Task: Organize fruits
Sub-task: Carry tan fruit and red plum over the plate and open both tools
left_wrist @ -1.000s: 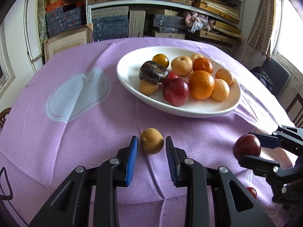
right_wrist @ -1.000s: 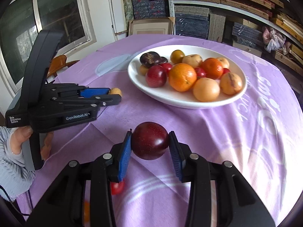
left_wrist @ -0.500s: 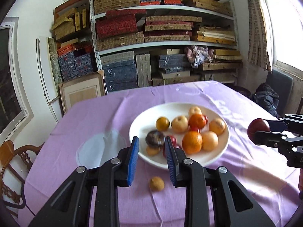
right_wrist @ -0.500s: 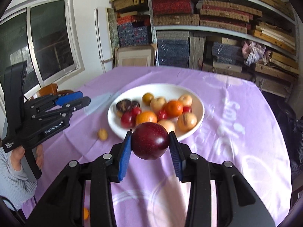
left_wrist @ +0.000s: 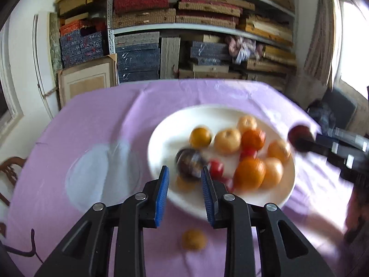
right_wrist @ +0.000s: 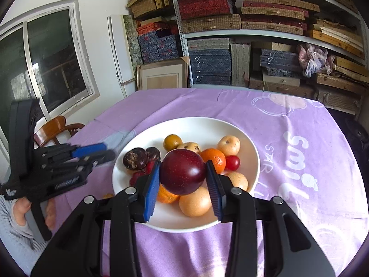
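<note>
A white plate [right_wrist: 196, 124] on the purple tablecloth holds several fruits: oranges, tan pears, small red ones and dark mangosteens [right_wrist: 135, 158]. My right gripper [right_wrist: 183, 168] is shut on a dark red plum [right_wrist: 182, 175] and hangs above the plate's near side. In the blurred left wrist view the plum [left_wrist: 299, 135] and right gripper [left_wrist: 306, 140] show at the plate's [left_wrist: 175, 124] right rim. My left gripper [left_wrist: 184, 173] is shut with nothing in it, raised over the plate's near left edge. A small tan fruit [left_wrist: 193, 239] lies on the cloth below it.
Shelves stacked with boxes fill the back wall behind the table. A wooden chair [right_wrist: 55, 127] stands at the table's left by a window. A person's hand [right_wrist: 20, 207] holds the left gripper [right_wrist: 109, 151] left of the plate. A pale patch [left_wrist: 101, 173] marks the cloth.
Both grippers have risen. The left one lifted away from the tan fruit, which stays on the cloth. The right one carried the plum from the near cloth to over the plate.
</note>
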`<state>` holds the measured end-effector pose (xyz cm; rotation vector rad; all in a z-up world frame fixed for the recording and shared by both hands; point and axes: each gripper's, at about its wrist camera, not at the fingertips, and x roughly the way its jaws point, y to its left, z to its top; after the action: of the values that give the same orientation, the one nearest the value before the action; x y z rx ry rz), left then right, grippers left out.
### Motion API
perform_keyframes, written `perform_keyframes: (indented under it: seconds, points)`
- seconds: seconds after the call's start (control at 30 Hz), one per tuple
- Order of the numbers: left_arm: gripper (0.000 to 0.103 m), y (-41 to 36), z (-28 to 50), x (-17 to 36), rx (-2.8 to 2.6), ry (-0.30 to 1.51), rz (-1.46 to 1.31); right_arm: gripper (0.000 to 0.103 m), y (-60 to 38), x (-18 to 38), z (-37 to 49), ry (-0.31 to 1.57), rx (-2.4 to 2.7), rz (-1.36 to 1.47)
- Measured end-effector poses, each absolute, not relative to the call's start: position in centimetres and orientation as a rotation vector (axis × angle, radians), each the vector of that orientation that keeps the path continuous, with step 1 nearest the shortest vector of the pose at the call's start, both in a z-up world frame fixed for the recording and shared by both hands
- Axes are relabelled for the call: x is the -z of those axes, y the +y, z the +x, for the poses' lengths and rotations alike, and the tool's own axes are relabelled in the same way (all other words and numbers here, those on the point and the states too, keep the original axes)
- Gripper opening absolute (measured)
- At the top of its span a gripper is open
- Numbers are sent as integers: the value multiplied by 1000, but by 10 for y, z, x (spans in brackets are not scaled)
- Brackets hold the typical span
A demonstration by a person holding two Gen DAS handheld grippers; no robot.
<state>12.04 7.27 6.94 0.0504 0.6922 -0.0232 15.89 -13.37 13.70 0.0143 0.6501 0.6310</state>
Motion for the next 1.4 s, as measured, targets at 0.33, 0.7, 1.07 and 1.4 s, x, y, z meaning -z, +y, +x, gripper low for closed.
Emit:
perform_keyframes:
  seconds: [0.33, 0.7, 1.07, 1.4]
  points:
    - [47, 71, 100, -25, 77, 768, 77, 38, -132, -129, 157, 661, -637, 23]
    - [26, 62, 102, -14, 161, 810, 69, 38, -133, -129, 154, 662, -643, 31]
    - [26, 55, 141, -111, 53, 594, 43, 38, -121, -148, 150, 593, -613, -10]
    - [27, 46, 214, -71, 18, 705, 7, 38, -64, -115, 183, 625, -586, -210]
